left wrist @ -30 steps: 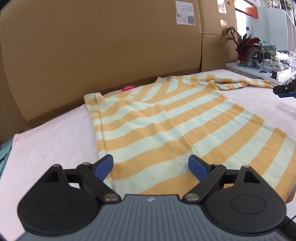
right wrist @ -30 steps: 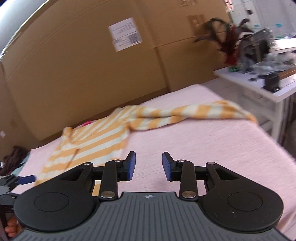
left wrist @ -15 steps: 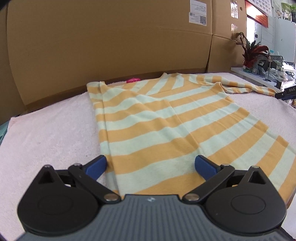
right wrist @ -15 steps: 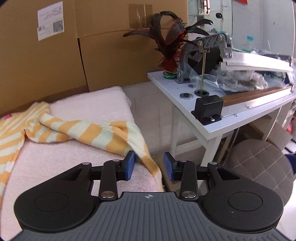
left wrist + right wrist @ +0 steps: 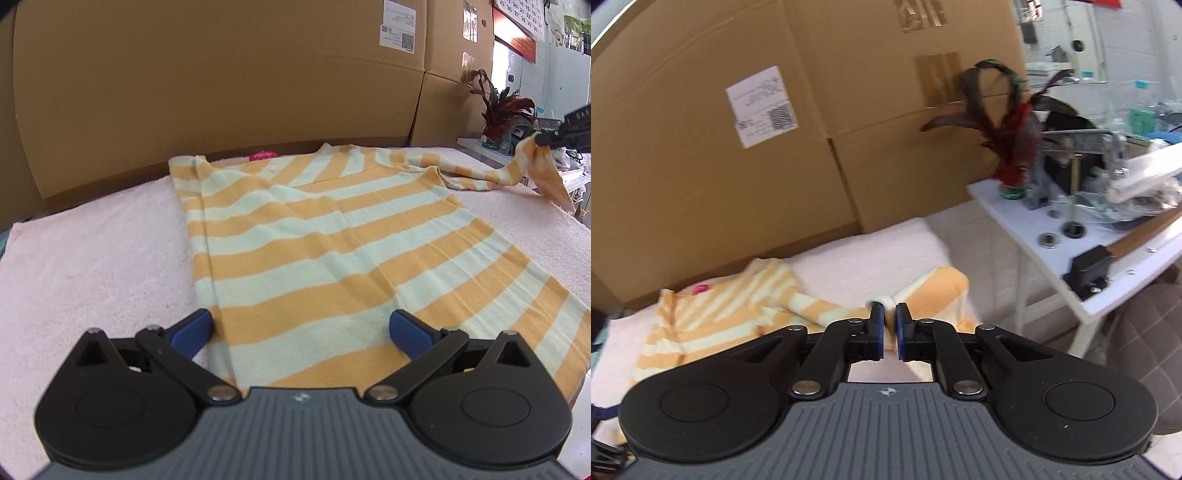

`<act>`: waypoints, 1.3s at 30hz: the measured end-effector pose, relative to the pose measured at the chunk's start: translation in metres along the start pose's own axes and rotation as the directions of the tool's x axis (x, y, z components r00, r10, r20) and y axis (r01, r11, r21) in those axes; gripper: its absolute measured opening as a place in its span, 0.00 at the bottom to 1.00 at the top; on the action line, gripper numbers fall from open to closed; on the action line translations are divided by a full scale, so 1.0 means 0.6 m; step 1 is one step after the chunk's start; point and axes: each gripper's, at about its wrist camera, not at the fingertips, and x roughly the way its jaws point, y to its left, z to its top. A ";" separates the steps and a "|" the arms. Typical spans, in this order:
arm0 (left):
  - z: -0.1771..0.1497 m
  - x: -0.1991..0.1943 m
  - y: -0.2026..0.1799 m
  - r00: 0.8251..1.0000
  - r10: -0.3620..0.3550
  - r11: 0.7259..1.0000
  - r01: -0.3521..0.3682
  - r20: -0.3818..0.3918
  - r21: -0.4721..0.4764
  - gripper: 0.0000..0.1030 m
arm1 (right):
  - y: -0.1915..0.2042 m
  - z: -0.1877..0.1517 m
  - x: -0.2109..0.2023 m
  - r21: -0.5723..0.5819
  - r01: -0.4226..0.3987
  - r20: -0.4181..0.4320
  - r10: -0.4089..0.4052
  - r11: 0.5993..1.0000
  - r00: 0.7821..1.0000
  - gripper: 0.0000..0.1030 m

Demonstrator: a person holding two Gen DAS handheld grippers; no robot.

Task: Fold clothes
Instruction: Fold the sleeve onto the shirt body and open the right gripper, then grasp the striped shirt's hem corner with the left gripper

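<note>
Right claw (image 5: 889, 319) went from parted to clenched on the sleeve cuff (image 5: 882, 300) of the orange-and-cream striped knit sweater (image 5: 332, 251), lifting it off the pink-towelled table's (image 5: 92, 258) right edge. Left claw (image 5: 301, 328) stayed released over the hem. Sleeve fold-in looks next.

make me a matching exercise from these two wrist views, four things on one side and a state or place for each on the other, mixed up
Things:
1. left gripper
2. right gripper
3. striped shirt body
4. potted plant

States or places:
A. on the white side table
B. shut on the sleeve end
C. open, low over the shirt's near hem
D. spread flat on the pink towel

Pairs: 1-C, 2-B, 3-D, 4-A
</note>
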 end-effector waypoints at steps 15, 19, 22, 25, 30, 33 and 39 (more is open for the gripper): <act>-0.007 -0.012 -0.004 0.998 -0.035 0.999 0.033 0.046 0.033 0.88 | 0.147 -0.042 0.141 0.076 -0.336 0.018 0.335 0.939 0.942 0.32; 0.021 -0.034 -0.011 0.990 -0.115 0.993 0.112 0.081 0.041 0.76 | 0.152 -0.088 0.151 -0.191 -0.074 0.079 0.090 0.979 0.993 0.21; 0.062 -0.039 -0.027 0.982 -0.116 0.991 0.104 0.151 0.080 0.80 | 0.125 -0.114 0.153 -0.172 -0.084 0.113 0.104 0.982 0.988 0.17; 0.108 -0.003 -0.030 0.991 -0.096 0.993 0.088 0.094 0.082 0.88 | 0.080 -0.110 0.146 -0.018 -0.172 0.133 0.173 0.985 0.976 0.18; 0.130 0.062 -0.026 0.986 -0.152 0.981 0.143 0.062 0.129 0.85 | 0.065 -0.109 0.146 0.048 -0.205 0.131 0.197 0.978 0.972 0.19; 0.134 0.108 -0.003 0.967 -0.253 0.966 0.254 -0.034 0.048 0.72 | 0.076 -0.111 0.145 0.023 -0.224 0.125 0.219 0.974 0.968 0.28; 0.123 0.125 0.030 0.937 -0.347 0.938 0.347 -0.026 -0.018 0.78 | 0.076 -0.112 0.140 0.035 -0.248 0.147 0.241 0.968 0.959 0.30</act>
